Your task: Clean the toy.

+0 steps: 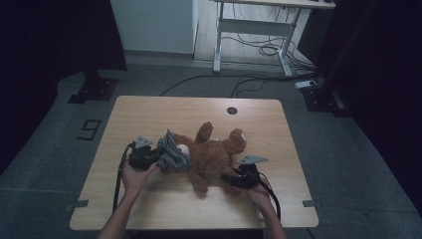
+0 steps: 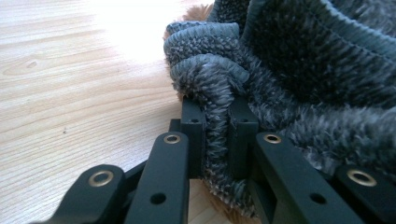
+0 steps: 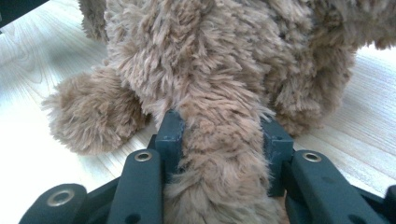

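The right gripper [image 3: 219, 140] pinches a limb of the teddy bear [image 1: 214, 154]. At the bear's other end, the left gripper [image 2: 215, 135] clamps the grey knit garment [image 2: 299, 70]. Draw the knit along the bear gently, keeping the limb anchored.

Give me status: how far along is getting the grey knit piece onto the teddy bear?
Done: both grips are set. The left tongs pinch a fold of the grey knit garment; the right tongs clamp a limb of the teddy bear, which lies on the table. In hand: the garment is bunched at the bear's left end, by a foot. Left: pulling it along the body, which is still bare fur.
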{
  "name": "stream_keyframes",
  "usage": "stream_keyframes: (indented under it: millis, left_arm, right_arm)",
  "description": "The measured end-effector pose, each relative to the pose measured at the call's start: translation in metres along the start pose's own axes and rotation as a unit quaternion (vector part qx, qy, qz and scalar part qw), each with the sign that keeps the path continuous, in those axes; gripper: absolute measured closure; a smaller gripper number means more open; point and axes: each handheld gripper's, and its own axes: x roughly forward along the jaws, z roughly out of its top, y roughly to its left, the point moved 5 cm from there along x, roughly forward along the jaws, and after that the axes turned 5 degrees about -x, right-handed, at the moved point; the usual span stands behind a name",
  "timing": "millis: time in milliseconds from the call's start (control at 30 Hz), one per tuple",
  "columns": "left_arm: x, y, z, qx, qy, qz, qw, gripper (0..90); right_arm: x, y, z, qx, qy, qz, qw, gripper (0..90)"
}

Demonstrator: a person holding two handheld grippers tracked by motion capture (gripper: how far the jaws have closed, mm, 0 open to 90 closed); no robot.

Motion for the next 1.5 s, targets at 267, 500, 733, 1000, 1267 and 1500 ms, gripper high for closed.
stream_keyframes:
  millis: [267, 500, 733, 1000, 1267, 1500]
  left_arm:
    - [0.002, 0.014, -0.009, -0.023, 0.017, 0.010, 0.9995, 80.1]
    - [0.006, 0.018, -0.015, 0.000, 0.034, 0.041, 0.9986, 80.1]
    - [0.008, 0.026, -0.019, -0.029, 0.035, 0.017, 0.9988, 80.1]
    - [-0.027, -0.002, 0.021, -0.029, -0.033, -0.033, 0.9985, 79.9]
    - [-0.032, -0.094, 0.056, 0.075, -0.060, -0.083, 0.9919, 79.8]
    - [0.006, -0.145, 0.061, 0.102, -0.031, -0.107, 0.9885, 79.6]
  right_arm:
    - [0.000, -0.001, -0.001, 0.005, -0.003, 0.005, 1.0000, 61.1]
    - [0.001, -0.001, -0.001, 0.008, -0.004, 0.003, 1.0000, 61.0]
    - [0.000, -0.001, -0.001, 0.005, 0.000, -0.001, 1.0000, 61.2]
    - [0.000, -0.001, 0.000, 0.001, -0.003, -0.003, 1.0000, 62.0]
    - [0.000, 0.000, 0.000, 0.001, -0.003, -0.003, 1.0000, 62.0]
    - [-0.001, -0.001, 0.000, 0.002, -0.004, 0.001, 1.0000, 61.9]
